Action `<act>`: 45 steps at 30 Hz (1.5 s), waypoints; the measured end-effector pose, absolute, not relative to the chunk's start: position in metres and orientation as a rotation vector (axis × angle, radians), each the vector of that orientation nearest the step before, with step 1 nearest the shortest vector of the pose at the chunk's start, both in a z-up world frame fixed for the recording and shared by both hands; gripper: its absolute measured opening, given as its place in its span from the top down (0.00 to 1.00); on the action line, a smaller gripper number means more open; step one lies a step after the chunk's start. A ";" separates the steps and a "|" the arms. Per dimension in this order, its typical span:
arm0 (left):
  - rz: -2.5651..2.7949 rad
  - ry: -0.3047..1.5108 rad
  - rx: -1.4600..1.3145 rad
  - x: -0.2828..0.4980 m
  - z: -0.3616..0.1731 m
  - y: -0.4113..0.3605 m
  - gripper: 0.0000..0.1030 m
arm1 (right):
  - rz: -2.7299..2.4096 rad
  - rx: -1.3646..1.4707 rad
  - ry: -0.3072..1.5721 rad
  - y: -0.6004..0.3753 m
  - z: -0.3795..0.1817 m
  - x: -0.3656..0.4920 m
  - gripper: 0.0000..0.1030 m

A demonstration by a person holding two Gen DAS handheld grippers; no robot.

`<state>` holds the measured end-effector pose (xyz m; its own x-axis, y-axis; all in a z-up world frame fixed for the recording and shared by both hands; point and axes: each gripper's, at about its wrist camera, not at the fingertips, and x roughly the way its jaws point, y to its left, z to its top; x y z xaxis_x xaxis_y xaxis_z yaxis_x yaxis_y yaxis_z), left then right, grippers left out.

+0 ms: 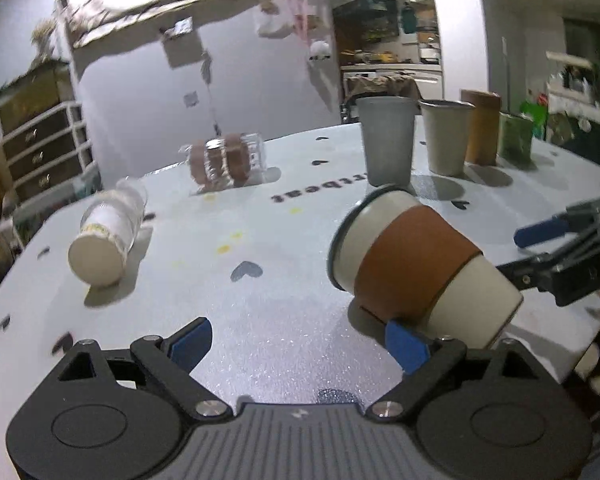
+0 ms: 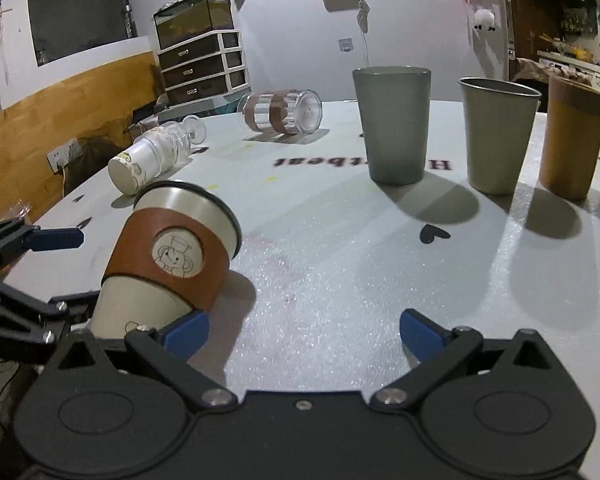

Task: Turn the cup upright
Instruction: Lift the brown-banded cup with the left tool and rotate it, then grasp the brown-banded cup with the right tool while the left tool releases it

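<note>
A cream cup with a brown sleeve (image 1: 416, 264) lies tilted on the white table (image 1: 260, 304), its rim pointing away from me. My left gripper (image 1: 298, 344) is open; its right fingertip (image 1: 404, 344) sits against the cup's underside. In the right wrist view the same cup (image 2: 168, 260) leans at the lower left, beside my open right gripper (image 2: 304, 334), whose left fingertip (image 2: 186, 334) is next to the cup's base. The right gripper also shows at the right edge of the left wrist view (image 1: 540, 236). Neither gripper holds the cup.
A clear glass with a paper cup inside (image 2: 152, 156) and a clear ribbed cup with a brown band (image 2: 282, 112) lie on their sides further back. A grey cup (image 2: 392, 124), a beige cup (image 2: 498, 134) and a brown cup (image 2: 572, 136) stand upright at the back right.
</note>
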<state>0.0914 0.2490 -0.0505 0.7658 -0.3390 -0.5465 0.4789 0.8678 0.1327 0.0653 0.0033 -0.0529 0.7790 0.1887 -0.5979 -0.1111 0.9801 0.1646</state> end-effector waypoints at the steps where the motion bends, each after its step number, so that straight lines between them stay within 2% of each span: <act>1: -0.438 0.539 0.254 0.090 -0.048 0.251 0.10 | 0.159 0.134 0.657 0.001 -0.053 0.065 0.00; 9: -0.580 0.721 -0.214 0.094 -0.026 0.269 0.13 | 0.177 0.361 0.638 -0.035 -0.031 0.077 0.00; 16: -0.658 0.840 -0.291 0.095 -0.043 0.236 0.22 | 0.395 0.557 0.857 -0.029 -0.014 0.140 0.00; 20: -0.658 0.845 -0.287 0.095 -0.046 0.230 0.30 | 0.435 0.570 0.983 -0.012 -0.026 0.170 0.00; 22: -0.663 0.854 -0.293 0.095 -0.048 0.231 0.39 | 0.450 0.578 1.036 -0.004 -0.033 0.181 0.01; 25: -0.672 0.845 -0.277 0.092 -0.047 0.230 0.40 | 0.491 0.594 1.072 0.007 -0.042 0.189 0.02; 29: -0.676 0.821 -0.240 0.088 -0.046 0.226 0.40 | 0.496 0.550 1.047 0.015 -0.038 0.183 0.09; 32: -0.693 0.796 -0.206 0.085 -0.045 0.221 0.40 | 0.466 0.479 1.001 0.015 -0.028 0.174 0.22; 40: -0.687 0.716 -0.030 0.073 -0.051 0.192 0.44 | 0.441 0.265 0.763 0.010 0.015 0.113 0.23; 45: -0.682 0.675 0.043 0.069 -0.060 0.178 0.45 | 0.387 0.106 0.651 0.018 0.019 0.076 0.24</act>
<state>0.0693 0.1776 -0.0595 0.5737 -0.5683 -0.5898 0.5954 0.7839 -0.1760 0.0760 0.0185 0.0189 0.7267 0.3831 -0.5702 -0.3174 0.9234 0.2159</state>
